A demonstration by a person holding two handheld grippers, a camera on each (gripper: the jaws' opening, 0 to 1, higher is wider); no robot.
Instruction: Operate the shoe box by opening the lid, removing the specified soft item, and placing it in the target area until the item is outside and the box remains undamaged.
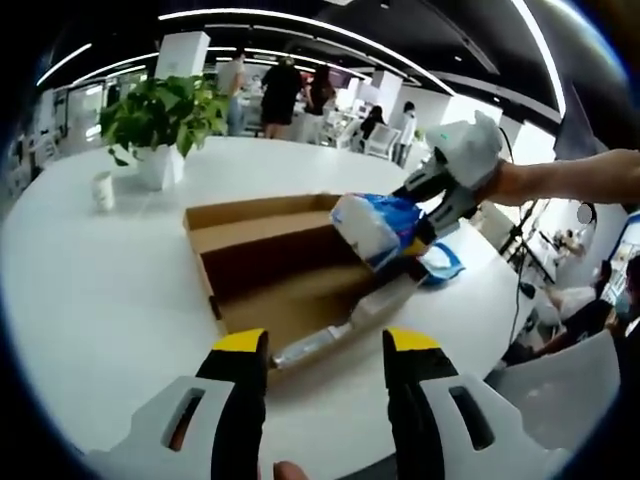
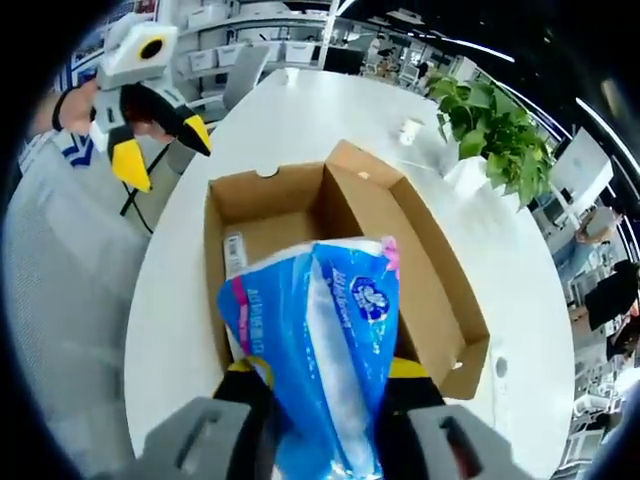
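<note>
While tissue pack (image 2: 320,340) hangs gripped, round white table (image 1: 90,290), busy office

Left tool (image 1: 325,375): two black jaws capped with yellow tips, set in pale grey housings with slotted openings.
Right tool (image 2: 325,385): black jaws, yellow tips, grey housings with slots.
Right tool body, seen from the left gripper view: white casing, black neck.

The blue tissue pack (image 2: 320,340) bears printed characters and a round logo, too blurred to read
</note>
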